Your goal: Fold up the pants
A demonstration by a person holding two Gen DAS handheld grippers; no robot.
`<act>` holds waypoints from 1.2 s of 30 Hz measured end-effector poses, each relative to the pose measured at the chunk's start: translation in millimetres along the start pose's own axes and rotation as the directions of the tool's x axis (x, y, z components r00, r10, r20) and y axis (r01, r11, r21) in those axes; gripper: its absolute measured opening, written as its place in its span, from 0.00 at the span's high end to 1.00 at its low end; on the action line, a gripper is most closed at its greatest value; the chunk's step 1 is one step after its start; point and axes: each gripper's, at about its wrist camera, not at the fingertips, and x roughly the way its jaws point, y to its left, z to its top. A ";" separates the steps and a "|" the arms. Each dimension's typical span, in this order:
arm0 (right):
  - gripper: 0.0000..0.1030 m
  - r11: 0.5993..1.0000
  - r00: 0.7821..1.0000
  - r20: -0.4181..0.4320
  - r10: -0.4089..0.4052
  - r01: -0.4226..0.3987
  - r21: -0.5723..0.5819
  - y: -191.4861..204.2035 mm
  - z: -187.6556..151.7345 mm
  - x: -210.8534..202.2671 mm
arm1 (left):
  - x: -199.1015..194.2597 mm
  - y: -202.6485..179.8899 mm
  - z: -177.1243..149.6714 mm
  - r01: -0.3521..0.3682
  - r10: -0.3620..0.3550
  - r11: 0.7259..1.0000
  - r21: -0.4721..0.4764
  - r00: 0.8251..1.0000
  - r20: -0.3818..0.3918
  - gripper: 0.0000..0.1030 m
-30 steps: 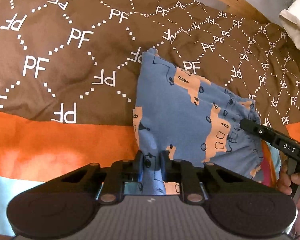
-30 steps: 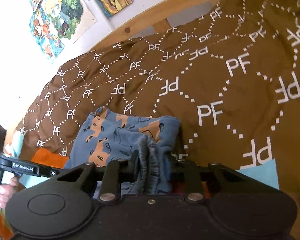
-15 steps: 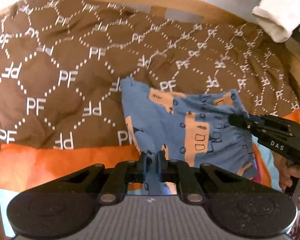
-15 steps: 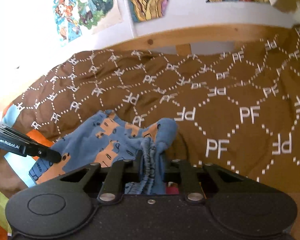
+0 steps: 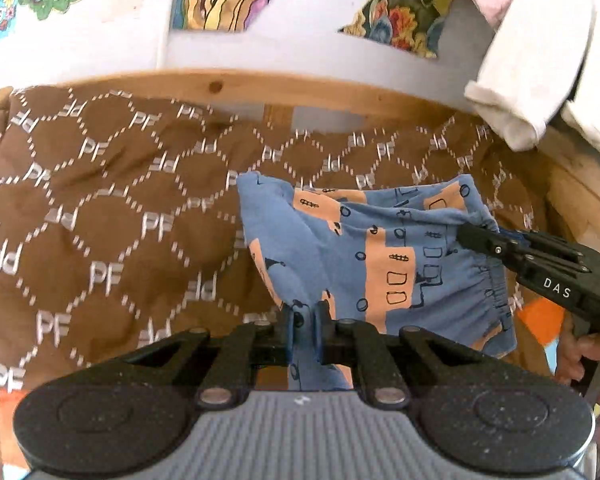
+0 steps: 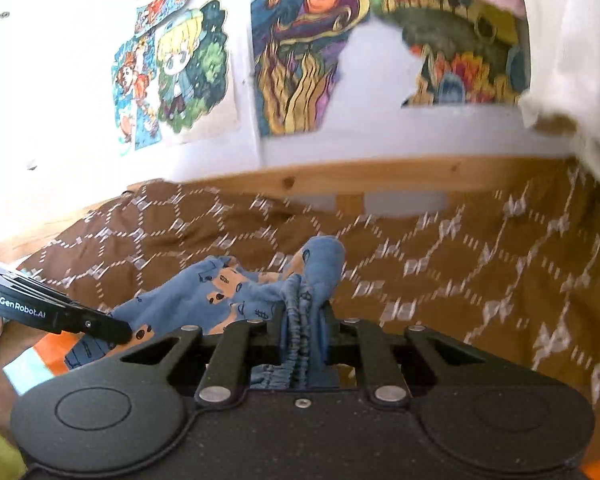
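Above the bed (image 5: pixel 100 216), blue-and-orange printed pants (image 5: pixel 364 248) hang between both grippers. Left gripper (image 5: pixel 303 320): fingers closed on a pant edge, angled downward. Right gripper (image 6: pixel 306 332): fingers clamped on the bunched elastic waistband, nearly level; a hand (image 5: pixel 580 360) grips its handle. Brown "PF"-patterned bedspread (image 6: pixel 460 280) below, wooden bed frame (image 6: pixel 380 178) behind. Colourful drawings (image 6: pixel 300 60) on the white wall.
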 end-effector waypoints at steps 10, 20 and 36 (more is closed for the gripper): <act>0.80 0.999 0.990 -0.141 -0.028 0.030 0.014 -42.1 -6.4 62.7 | 70.8 8.3 -3.4 -0.040 0.043 0.999 0.029 0.993 -0.108 0.89; 0.34 0.984 0.977 -0.149 -0.151 0.163 0.075 -58.6 -29.1 60.4 | 71.7 21.3 -17.5 -0.106 0.108 0.994 0.025 0.985 -0.134 0.58; 0.01 0.960 0.960 0.028 -0.279 0.278 0.044 -21.3 -26.7 0.2 | 18.5 -0.5 -14.6 -0.284 0.284 0.959 -0.002 0.958 0.044 0.01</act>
